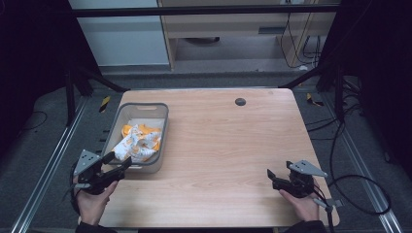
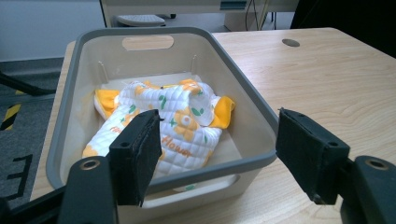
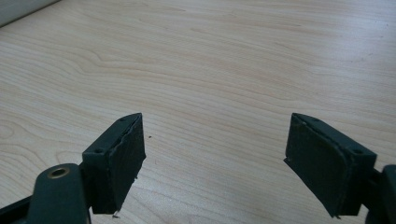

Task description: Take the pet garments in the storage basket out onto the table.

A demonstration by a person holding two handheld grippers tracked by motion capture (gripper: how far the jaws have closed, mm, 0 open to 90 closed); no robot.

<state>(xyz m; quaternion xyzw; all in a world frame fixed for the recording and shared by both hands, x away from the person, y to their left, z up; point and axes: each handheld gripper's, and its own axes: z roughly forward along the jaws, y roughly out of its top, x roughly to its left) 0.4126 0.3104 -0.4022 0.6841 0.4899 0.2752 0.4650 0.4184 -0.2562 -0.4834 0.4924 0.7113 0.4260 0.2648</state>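
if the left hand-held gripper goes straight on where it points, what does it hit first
Most likely the near rim of the grey bin, which lies between the open left hand-held gripper and the quilted cloth inside; depth is hard to judge.

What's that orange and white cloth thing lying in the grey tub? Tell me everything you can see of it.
The cloth looks like a small quilted garment or pad, white with stitched squares, printed with orange flowers, green leaves and orange lettering, with plain yellow-orange edges or lining showing at both sides. It lies crumpled and folded over itself on the floor of the grey tub, towards the near end. Nothing grips it; the left gripper is open just outside the tub's near rim.
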